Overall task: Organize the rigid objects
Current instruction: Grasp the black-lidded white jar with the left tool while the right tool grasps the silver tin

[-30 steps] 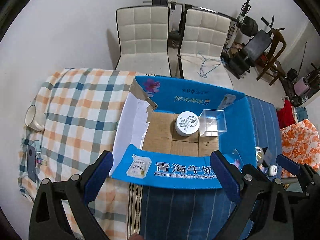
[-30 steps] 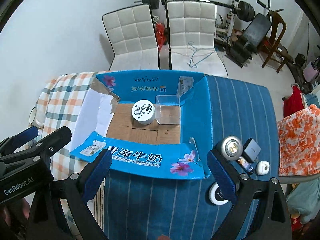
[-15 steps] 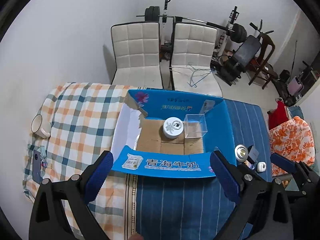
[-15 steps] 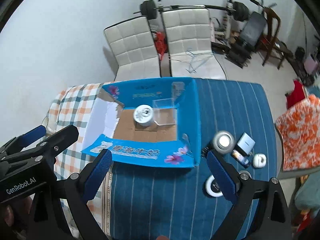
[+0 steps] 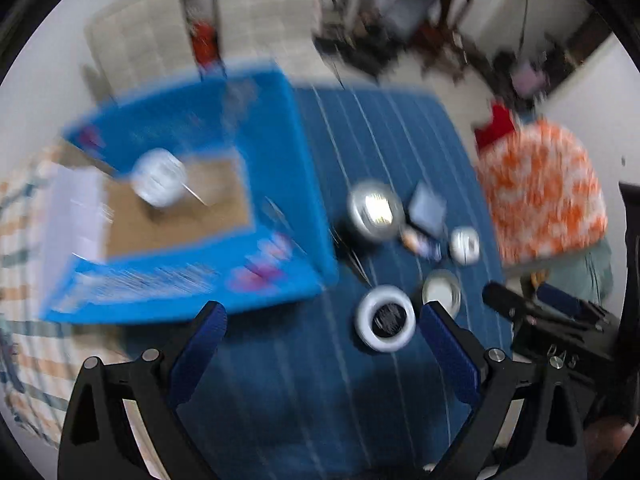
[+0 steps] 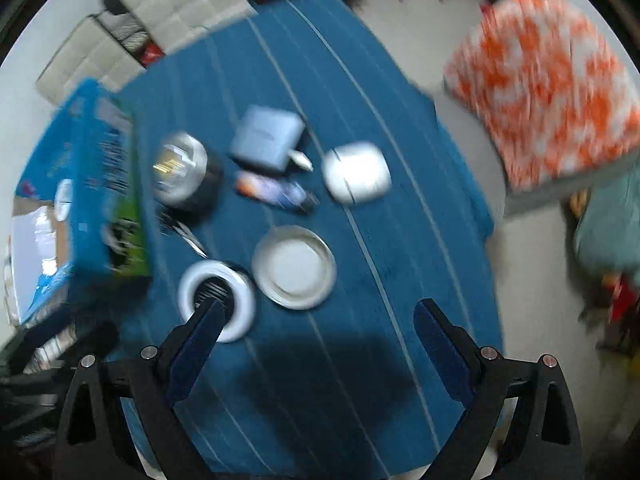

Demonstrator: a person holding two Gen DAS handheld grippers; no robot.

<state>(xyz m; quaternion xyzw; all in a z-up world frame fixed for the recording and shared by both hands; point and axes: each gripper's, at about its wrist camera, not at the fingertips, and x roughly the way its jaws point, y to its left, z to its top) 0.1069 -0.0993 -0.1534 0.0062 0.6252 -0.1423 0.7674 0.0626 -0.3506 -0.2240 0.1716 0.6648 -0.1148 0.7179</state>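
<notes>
Both views are motion-blurred. An open blue cardboard box (image 5: 280,152) holds a white round jar (image 5: 158,178) and a clear plastic box. To its right on the blue striped cloth lie a silver-lidded can (image 6: 180,168), a pale blue square box (image 6: 266,138), a white earbud case (image 6: 356,172), a small printed tube (image 6: 272,192), a flat white lid (image 6: 294,268) and a white ring with a dark centre (image 6: 216,300). My left gripper (image 5: 322,330) is open above the cloth beside the ring (image 5: 386,322). My right gripper (image 6: 316,326) is open just before the lid.
An orange and white patterned cushion (image 6: 540,84) sits at the right past the table edge. Two white padded chairs (image 5: 200,28) stand behind the table. A checked cloth (image 5: 24,360) covers the left part. The right gripper's body (image 5: 560,320) shows in the left wrist view.
Both grippers have swung to the right, away from the box and over the loose objects on the blue cloth. The right one has come closer to them. Both stay open and empty.
</notes>
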